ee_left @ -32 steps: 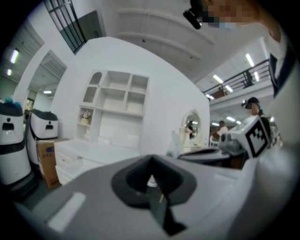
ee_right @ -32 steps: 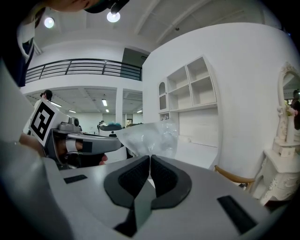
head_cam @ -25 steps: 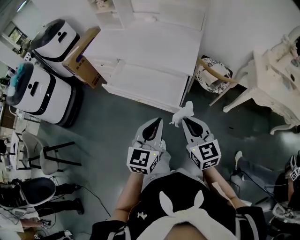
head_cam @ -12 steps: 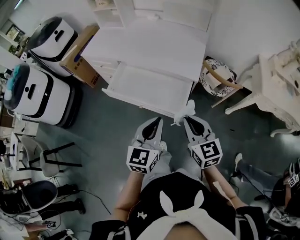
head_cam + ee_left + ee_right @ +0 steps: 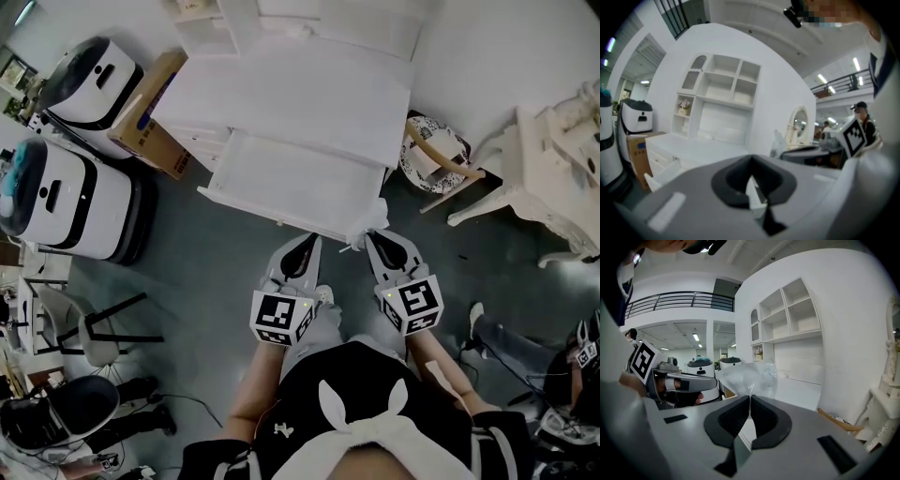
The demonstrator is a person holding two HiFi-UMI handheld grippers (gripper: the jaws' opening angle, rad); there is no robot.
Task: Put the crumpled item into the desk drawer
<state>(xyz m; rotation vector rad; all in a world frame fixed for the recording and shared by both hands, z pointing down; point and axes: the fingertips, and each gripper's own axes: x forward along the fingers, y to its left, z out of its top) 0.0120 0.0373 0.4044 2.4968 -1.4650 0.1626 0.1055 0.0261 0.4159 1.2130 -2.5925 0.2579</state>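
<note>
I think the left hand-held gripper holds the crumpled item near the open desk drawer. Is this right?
No: it is the right hand-held gripper that holds the crumpled item near the open desk drawer, as the right gripper view shows.

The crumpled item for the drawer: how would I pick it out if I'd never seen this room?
Find the big white desk with its drawer pulled open. At the drawer's right front corner the right gripper is shut on the crumpled item, a pale see-through wad. Nothing else there is soft and wrinkled; the left gripper beside it holds nothing.
</note>
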